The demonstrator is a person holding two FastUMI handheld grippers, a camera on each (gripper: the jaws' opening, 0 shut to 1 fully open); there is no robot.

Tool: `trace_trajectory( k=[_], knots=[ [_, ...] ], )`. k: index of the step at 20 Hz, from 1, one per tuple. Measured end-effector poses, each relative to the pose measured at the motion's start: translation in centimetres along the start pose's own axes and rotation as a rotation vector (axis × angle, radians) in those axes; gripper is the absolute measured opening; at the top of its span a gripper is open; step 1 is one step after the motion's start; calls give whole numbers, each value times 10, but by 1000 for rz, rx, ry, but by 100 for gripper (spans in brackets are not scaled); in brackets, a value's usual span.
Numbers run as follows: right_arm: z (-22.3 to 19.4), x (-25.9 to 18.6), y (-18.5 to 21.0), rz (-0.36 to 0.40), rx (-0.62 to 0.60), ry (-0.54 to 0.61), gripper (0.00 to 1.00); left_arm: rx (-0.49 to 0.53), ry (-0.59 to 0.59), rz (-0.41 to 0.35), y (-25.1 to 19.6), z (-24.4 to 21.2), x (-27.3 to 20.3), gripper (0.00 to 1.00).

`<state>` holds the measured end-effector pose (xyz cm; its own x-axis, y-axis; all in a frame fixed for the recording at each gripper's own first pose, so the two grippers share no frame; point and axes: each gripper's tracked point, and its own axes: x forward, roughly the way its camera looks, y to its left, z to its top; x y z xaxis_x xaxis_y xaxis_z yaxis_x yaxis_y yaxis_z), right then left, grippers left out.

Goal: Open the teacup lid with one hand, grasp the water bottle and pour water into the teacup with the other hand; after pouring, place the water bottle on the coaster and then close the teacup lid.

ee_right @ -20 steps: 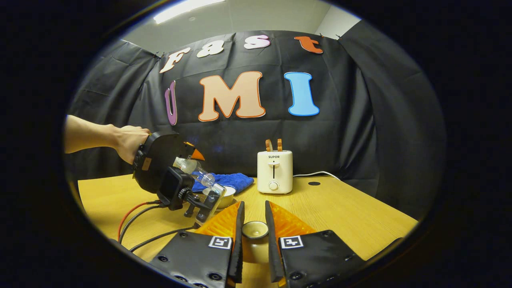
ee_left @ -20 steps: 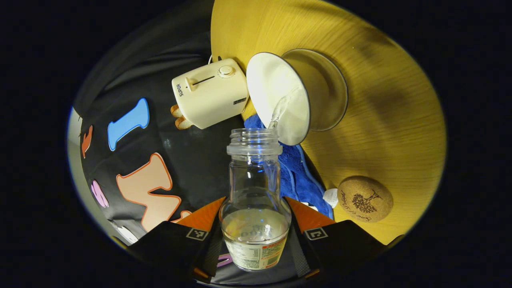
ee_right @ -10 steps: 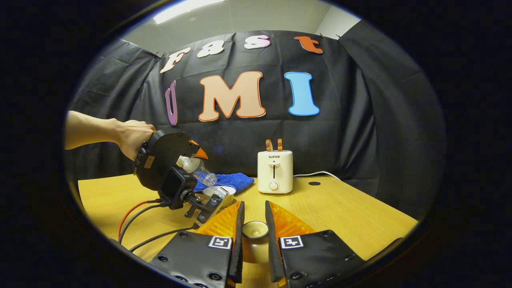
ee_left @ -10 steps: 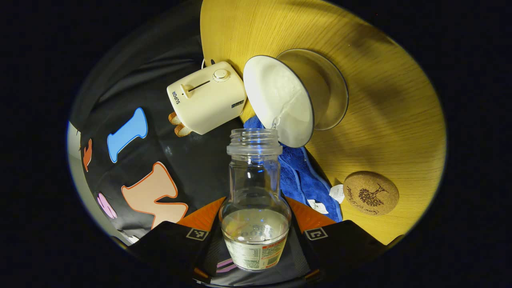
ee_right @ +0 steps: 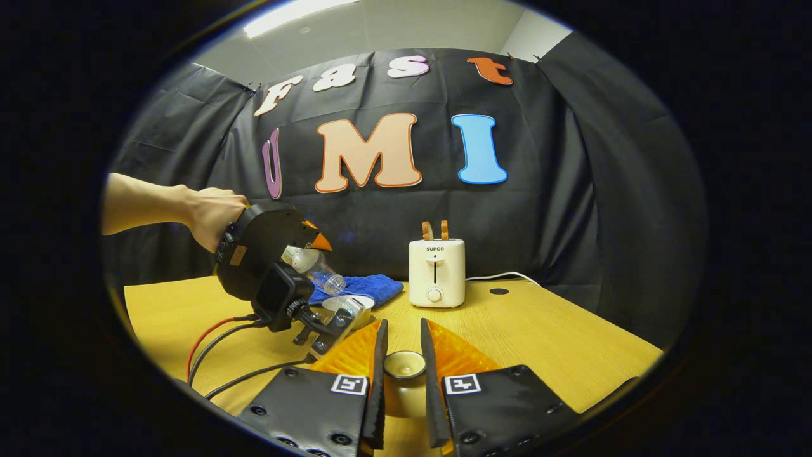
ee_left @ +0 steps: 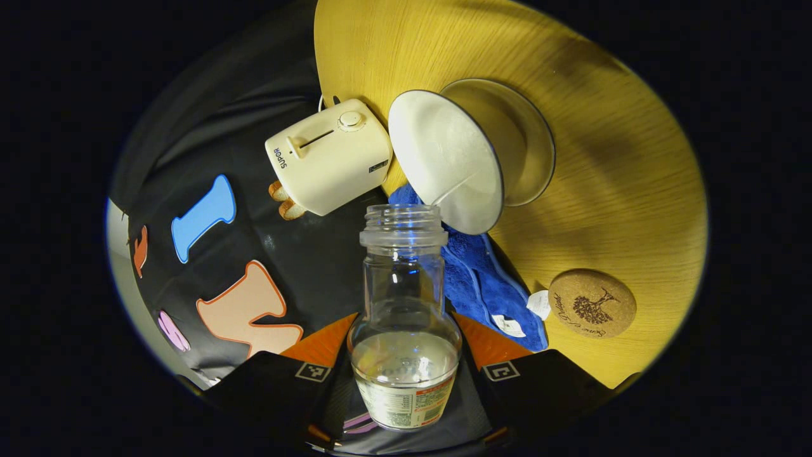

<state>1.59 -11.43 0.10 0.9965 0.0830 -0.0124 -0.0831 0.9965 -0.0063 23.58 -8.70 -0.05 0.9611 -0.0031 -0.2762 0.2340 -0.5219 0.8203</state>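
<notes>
My left gripper (ee_left: pixel 403 327) is shut on a clear water bottle (ee_left: pixel 404 304), held tilted with some water left in its base. The bottle's open mouth hangs just short of the rim of the white teacup (ee_left: pixel 447 162), which stands on its saucer (ee_left: pixel 530 136). No water runs from the mouth. A round cork coaster (ee_left: pixel 592 303) lies bare on the table to the right. My right gripper (ee_right: pixel 402 343) is shut on the knob of the teacup lid (ee_right: pixel 404 365) and holds it over the table. Farther left, a hand (ee_right: pixel 206 219) holds the tilted bottle (ee_right: pixel 315 270) over the teacup (ee_right: pixel 355 309).
A cream toaster (ee_right: pixel 435 273) stands at the back of the wooden table (ee_right: pixel 539 336), its cord trailing right. A blue cloth (ee_right: pixel 365 285) lies behind the teacup, between it and the coaster's side. Red and black cables (ee_right: pixel 216 355) run across the table's left part.
The stream of water from the bottle into the teacup has stopped. The bottle's mouth has lifted slightly as the left gripper tipped back. My right gripper has stayed still with the lid.
</notes>
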Motion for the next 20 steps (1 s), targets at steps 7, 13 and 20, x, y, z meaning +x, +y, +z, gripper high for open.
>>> trace_trajectory(
  k=[7, 13, 20],
  knots=[
    [0, 0, 0, 0, 0, 0, 30, -1, 1, -4, -2, 1, 0, 71],
    [0, 1, 0, 0, 0, 0, 29, -196, -38, -23, -10, 5, 2, 71],
    [1, 1, -3, -12, -1, -2, 30, -1022, -140, -25, -23, 18, 4, 70]
  ],
)
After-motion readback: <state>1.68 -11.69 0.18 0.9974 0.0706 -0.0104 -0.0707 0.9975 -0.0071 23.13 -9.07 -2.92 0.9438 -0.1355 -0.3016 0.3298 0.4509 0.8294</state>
